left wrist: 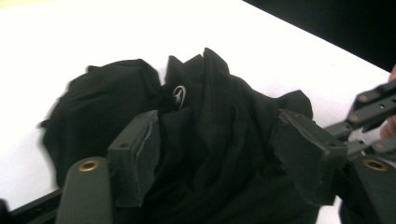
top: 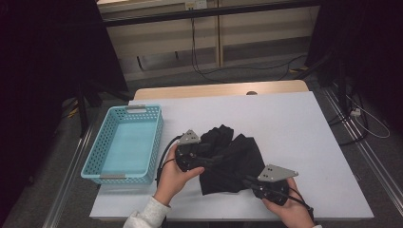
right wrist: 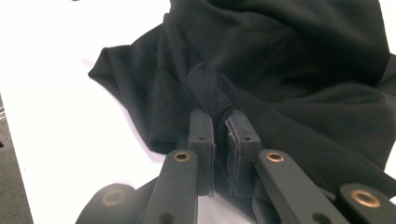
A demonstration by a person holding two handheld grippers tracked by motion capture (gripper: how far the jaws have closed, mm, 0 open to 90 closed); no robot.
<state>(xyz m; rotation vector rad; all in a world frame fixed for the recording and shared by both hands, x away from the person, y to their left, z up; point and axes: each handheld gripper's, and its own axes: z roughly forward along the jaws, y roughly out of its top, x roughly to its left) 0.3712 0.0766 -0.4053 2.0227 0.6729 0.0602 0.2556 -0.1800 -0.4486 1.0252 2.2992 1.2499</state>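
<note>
Inspection of the black garment point(top: 228, 159): it lies crumpled on the white table point(top: 294, 137), toward the near edge, to the right of the turquoise basket point(top: 127, 144) and apart from it. Judged from its folds and slack drape, it is soft, light and without stiffness; it will sag and trail from whatever point you lift, and a single thin layer may slip out of the pads. There is nothing fragile about it. A small white logo point(left wrist: 179, 95) sits on a raised ridge near the middle of the heap.

Your right gripper point(right wrist: 219, 122) is clenched on a bunched fold of the cloth at the near edge of the garment; in the right gripper view the pads are nearly together with the fabric pinched between them. That hold looks sound, since it takes several layers at once.

Your left gripper point(left wrist: 212, 154) stands astride the heap from the basket side. Its jaws are apart, with a thick mound of cloth between them, and the pads do not yet press on it, so it is not holding anything. I advise you to take a gathered ridge there rather than a flat layer, and well apart from the right gripper's hold, so the cloth can be spread or lifted evenly.
</note>
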